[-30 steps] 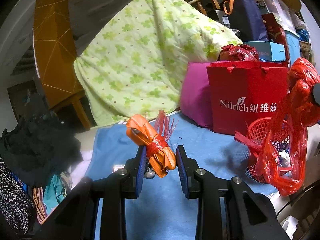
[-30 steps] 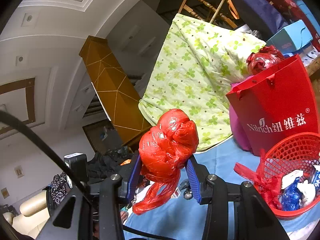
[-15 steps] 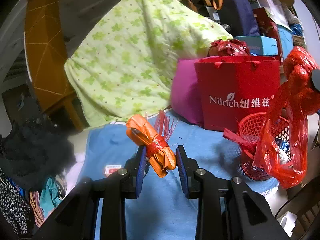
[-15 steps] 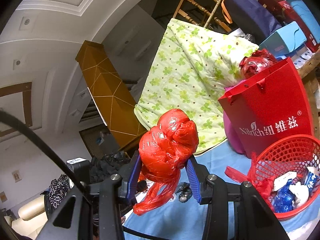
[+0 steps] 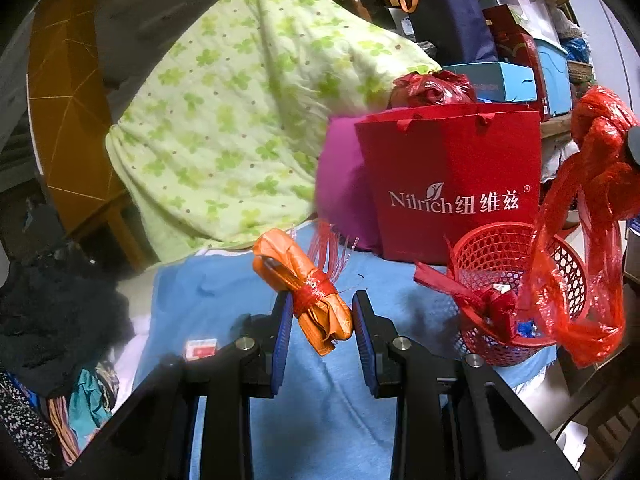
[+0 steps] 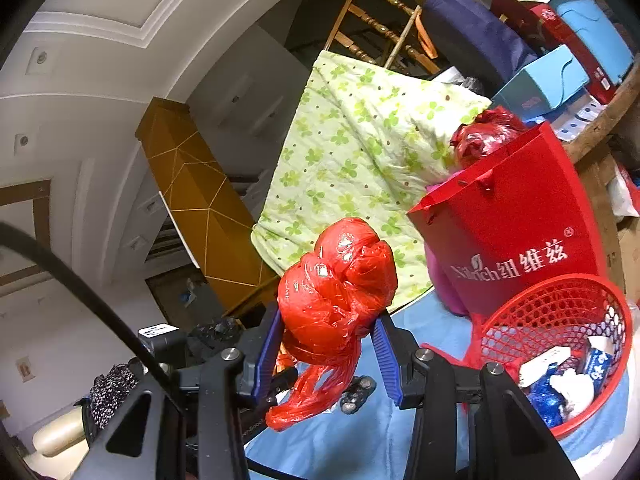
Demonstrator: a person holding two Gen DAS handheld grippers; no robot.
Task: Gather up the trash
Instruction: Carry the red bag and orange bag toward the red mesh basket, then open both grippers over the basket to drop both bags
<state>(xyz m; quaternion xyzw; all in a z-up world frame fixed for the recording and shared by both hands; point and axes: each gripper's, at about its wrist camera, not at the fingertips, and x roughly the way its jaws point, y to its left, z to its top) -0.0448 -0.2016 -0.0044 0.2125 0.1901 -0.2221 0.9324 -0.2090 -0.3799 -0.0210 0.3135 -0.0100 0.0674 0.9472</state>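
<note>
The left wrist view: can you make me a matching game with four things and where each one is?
Things:
1. orange wrapper bundle
2. red plastic bag
3. red mesh basket
4. red paper bag

Places:
A. standing behind the basket, against the pink cushion
B. on the blue cloth, with scraps inside
C. between the fingers of the left gripper
D. between the fingers of the right gripper

Pairs: 1-C, 2-D, 3-B, 4-A
</note>
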